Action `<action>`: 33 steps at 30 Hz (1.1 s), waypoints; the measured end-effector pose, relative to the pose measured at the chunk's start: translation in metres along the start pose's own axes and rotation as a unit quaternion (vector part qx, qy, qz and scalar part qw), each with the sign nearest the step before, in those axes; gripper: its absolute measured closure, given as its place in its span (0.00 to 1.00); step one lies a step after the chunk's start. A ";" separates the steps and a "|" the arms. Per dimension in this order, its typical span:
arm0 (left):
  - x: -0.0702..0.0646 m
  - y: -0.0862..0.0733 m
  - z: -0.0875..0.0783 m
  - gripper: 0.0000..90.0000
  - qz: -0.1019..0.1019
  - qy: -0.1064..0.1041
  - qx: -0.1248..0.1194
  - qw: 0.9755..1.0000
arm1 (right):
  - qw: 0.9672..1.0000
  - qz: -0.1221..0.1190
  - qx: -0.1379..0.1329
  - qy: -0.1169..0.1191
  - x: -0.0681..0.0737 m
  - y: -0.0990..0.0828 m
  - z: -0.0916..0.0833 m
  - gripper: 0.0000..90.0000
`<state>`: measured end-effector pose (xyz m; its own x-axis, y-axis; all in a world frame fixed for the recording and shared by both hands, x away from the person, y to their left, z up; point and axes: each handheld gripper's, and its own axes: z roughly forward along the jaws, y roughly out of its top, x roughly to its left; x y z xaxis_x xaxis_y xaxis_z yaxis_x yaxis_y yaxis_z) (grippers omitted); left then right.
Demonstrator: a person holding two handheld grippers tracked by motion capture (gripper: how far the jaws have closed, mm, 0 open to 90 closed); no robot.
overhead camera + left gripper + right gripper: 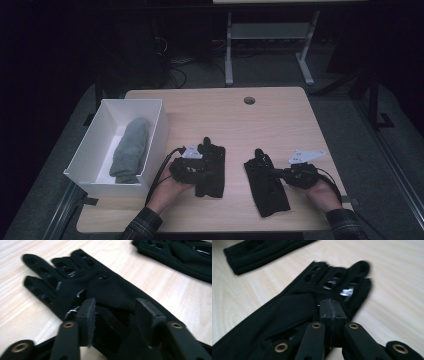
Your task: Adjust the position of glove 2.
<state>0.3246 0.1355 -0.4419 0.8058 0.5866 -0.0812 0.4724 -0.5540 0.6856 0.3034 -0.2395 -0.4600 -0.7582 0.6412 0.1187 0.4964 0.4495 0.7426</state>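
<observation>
Two black gloves lie flat at lower centre of the surface [280, 115]. The left claw [116, 312] is spread over the left glove [212, 170]; the right claw [332, 312] is pressed together, seemingly pinching the right glove [267, 187].

The high view is dim and dark all round the table, while both gripper views are brighter, slightly blurred.

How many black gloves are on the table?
2. One black glove lies left of the middle, under the left gripper. The other black glove lies to its right, by the right gripper. The white box holds only a grey sock.
</observation>
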 end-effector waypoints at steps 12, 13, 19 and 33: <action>0.007 -0.002 0.002 0.48 -0.026 0.027 0.003 0.999 | 0.998 -0.018 0.021 -0.049 0.006 0.011 0.031 1.00; 0.007 -0.002 0.002 0.48 -0.027 0.030 0.001 0.999 | 0.998 -0.018 0.021 -0.054 0.005 0.013 0.033 1.00; 0.012 -0.001 0.001 0.47 -0.041 0.045 -0.006 0.998 | 0.997 -0.005 0.016 -0.075 -0.008 0.026 0.047 1.00; 0.030 -0.006 0.006 0.66 -0.097 0.059 0.004 0.993 | 0.998 0.030 0.021 -0.058 -0.037 0.020 0.022 0.77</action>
<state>0.3485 0.1530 -0.4529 0.6513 0.7484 -0.1254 0.6183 -0.4275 0.6595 0.3508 -0.2406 -0.4642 -0.6732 0.7348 0.0830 0.5587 0.4320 0.7080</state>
